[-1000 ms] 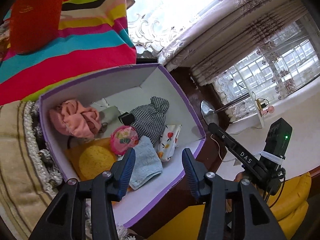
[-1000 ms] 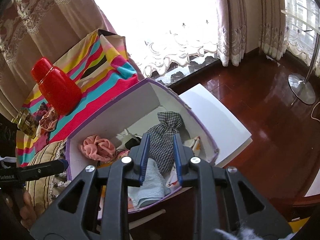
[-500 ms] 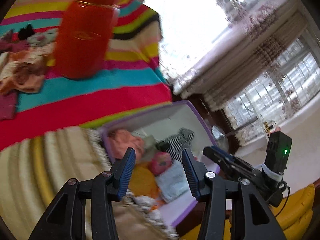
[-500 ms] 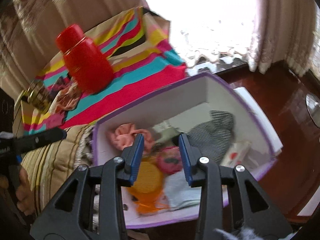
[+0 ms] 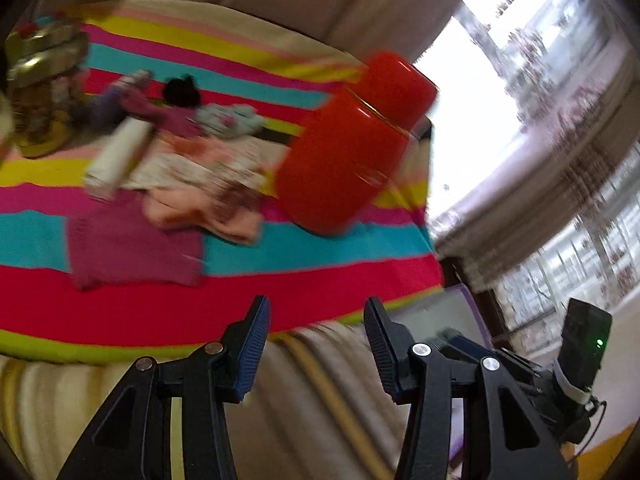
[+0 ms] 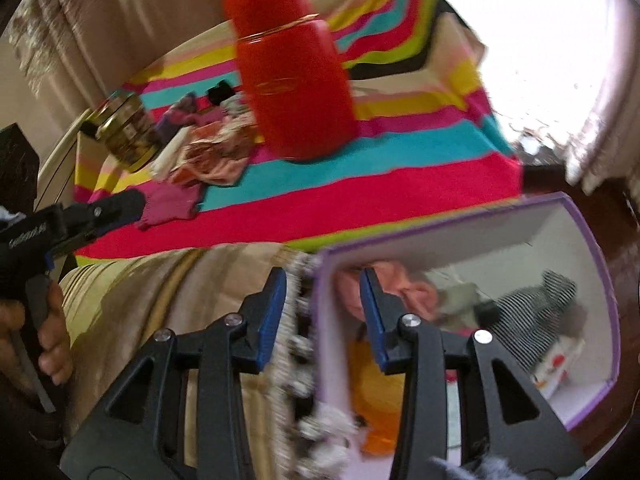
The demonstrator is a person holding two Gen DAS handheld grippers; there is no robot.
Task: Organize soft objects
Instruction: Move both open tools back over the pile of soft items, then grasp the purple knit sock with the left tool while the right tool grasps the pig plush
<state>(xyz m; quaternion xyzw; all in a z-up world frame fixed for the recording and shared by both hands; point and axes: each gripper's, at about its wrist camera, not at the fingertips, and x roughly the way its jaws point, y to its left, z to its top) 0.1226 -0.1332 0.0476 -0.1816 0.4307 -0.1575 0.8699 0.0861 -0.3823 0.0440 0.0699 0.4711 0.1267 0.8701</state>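
Loose soft items lie in a heap on the striped cloth [image 5: 280, 248]: a magenta cloth [image 5: 132, 248], a peach cloth [image 5: 200, 208], a pale printed piece [image 5: 228, 120] and a small black one [image 5: 182, 90]. My left gripper [image 5: 316, 308] hovers open and empty above the cloth's near edge. A purple-rimmed white box [image 6: 592, 248] sits lower right and holds a pink cloth [image 6: 408, 292], a checked pouch [image 6: 540, 320], a yellow item [image 6: 376, 384] and a printed pouch [image 6: 560, 364]. My right gripper [image 6: 323, 280] is open and empty over the box's left rim.
A tall red canister [image 5: 352, 148] stands on the striped cloth beside the heap. A gold-lidded jar [image 5: 44, 92] and a white tube [image 5: 116, 156] lie at the far left. A beige fringed cushion [image 6: 180, 300] lies between cloth and box. A hand [image 6: 24, 328] grips the left tool.
Both grippers have swung away from the box toward the striped cloth and the heap. The right jaws now stand wider apart. The box has slid to the right edge of both views.
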